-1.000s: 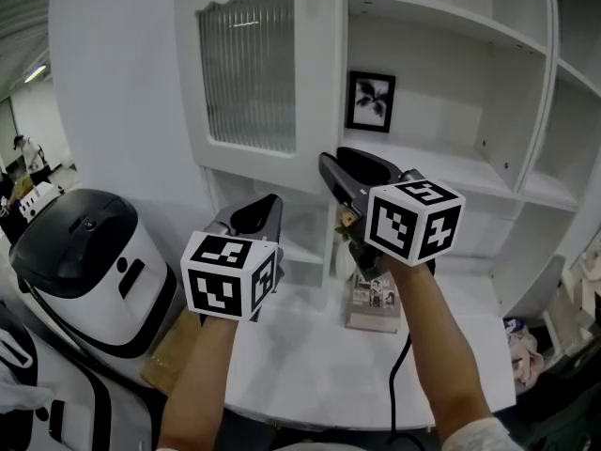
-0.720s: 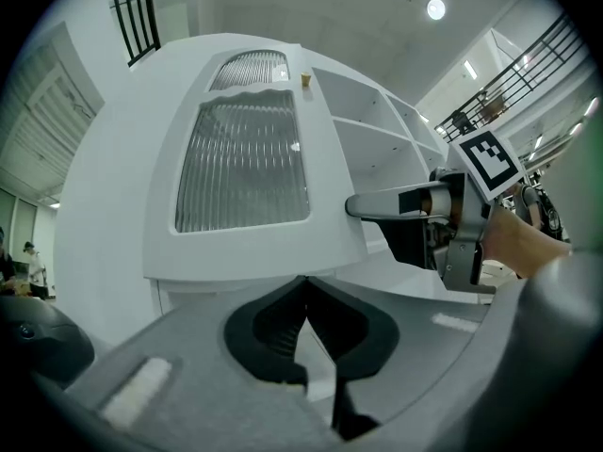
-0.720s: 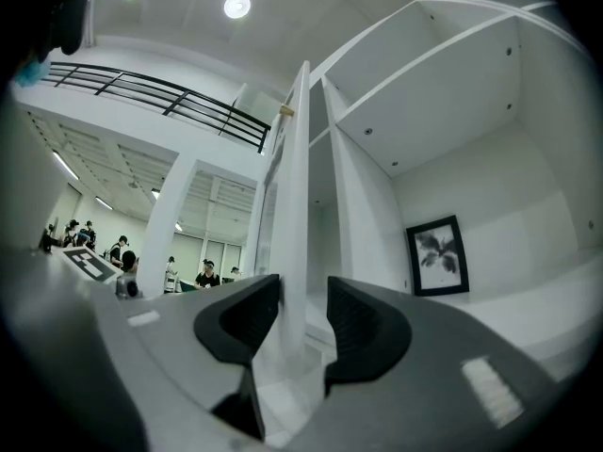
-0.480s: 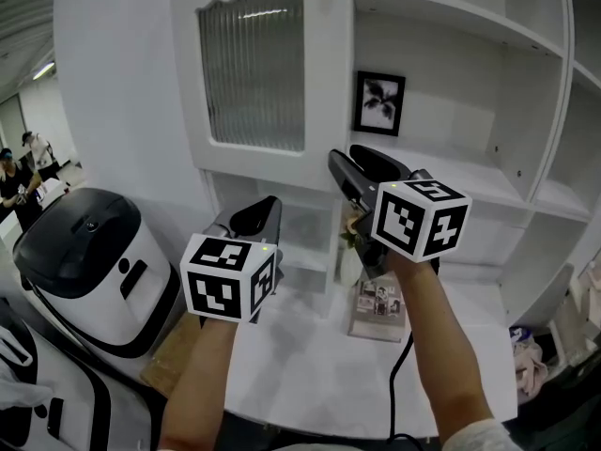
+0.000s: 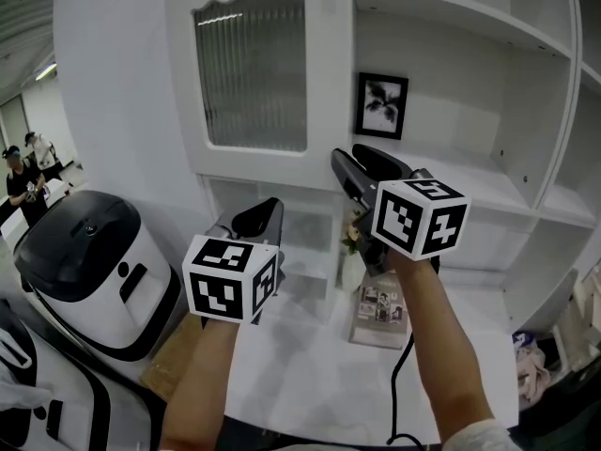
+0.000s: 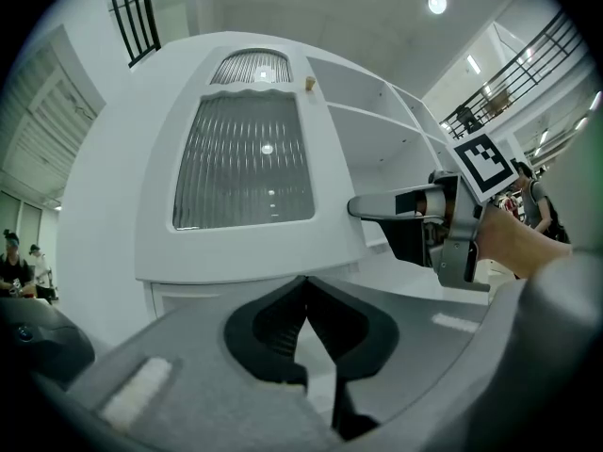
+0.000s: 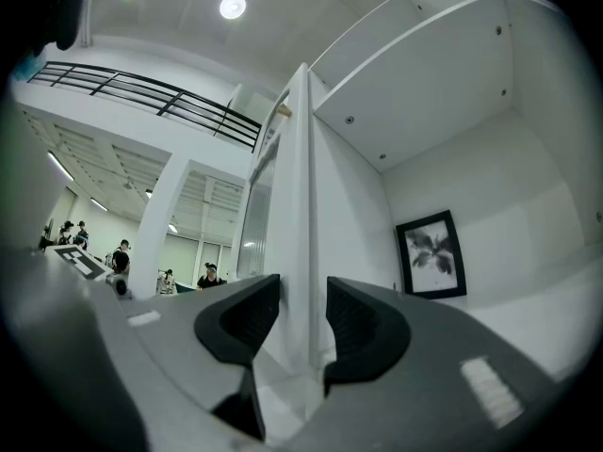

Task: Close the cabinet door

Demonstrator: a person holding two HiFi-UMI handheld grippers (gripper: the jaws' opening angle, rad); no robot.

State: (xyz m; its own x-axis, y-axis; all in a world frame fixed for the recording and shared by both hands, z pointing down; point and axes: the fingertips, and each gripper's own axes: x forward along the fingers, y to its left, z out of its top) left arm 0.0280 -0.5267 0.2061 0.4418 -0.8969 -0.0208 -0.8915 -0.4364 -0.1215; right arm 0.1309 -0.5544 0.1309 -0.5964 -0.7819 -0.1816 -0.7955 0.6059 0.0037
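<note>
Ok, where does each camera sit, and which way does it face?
Head view: on the person's head, looking steeply down at the cabinet door, both forearms, the left gripper and the right gripper.
Left gripper view: on the left gripper, looking over its shut jaws at the door's front; the right gripper shows at right.
Right gripper view: on the right gripper, looking along the door's edge, which stands between its jaws; they have just been opening.
Shared: all three show the door; head and right gripper views share the framed picture.

One cabinet door point(image 5: 252, 73), one framed picture point(image 5: 381, 106)
</note>
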